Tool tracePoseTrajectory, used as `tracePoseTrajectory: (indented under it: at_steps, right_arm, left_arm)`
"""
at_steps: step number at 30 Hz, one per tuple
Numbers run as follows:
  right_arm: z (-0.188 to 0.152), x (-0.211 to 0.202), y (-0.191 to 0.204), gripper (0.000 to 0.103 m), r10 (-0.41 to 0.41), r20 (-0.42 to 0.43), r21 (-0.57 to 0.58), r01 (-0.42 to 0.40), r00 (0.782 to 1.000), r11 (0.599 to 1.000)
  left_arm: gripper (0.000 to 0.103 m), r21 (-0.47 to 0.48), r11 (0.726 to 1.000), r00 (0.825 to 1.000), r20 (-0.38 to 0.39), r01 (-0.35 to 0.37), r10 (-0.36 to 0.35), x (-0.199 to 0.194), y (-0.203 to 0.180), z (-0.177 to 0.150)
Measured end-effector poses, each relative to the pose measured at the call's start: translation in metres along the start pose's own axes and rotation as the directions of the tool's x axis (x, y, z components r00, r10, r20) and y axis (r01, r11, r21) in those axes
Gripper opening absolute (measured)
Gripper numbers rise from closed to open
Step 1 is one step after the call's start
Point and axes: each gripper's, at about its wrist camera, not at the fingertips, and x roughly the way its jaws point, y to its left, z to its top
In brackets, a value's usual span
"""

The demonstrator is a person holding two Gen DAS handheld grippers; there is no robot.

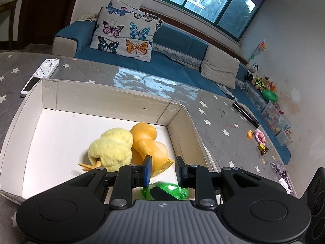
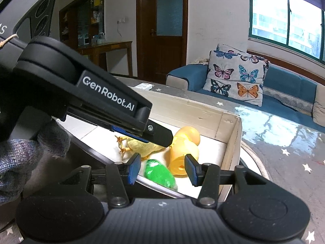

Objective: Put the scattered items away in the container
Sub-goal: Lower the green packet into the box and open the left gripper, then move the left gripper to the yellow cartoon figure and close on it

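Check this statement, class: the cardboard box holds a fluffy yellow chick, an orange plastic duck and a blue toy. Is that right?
Not quite. The third toy is green, not blue, as the right wrist view shows. The cardboard box does hold the fluffy yellow chick and the orange plastic duck.

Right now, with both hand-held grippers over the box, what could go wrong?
1. The left hand-held gripper hangs just over the plush chick and rubber duck; pulling out could snag them.
2. The right hand-held gripper sits close beside it; they may collide.
3. The green toy lies near the box's front edge.
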Motion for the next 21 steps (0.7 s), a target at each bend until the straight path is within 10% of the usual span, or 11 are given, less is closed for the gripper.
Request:
tracePoseTrajectory:
  at_steps: [21]
  right_arm:
    - [-0.017,-0.05,0.023,0.062,-0.005,0.045,0.016,0.004,0.999,1.0]
  left_arm:
    - [0.027,0.011,1.0,0.999,0.051,-0.01,0.01,-0.05,-0.011,-0.035]
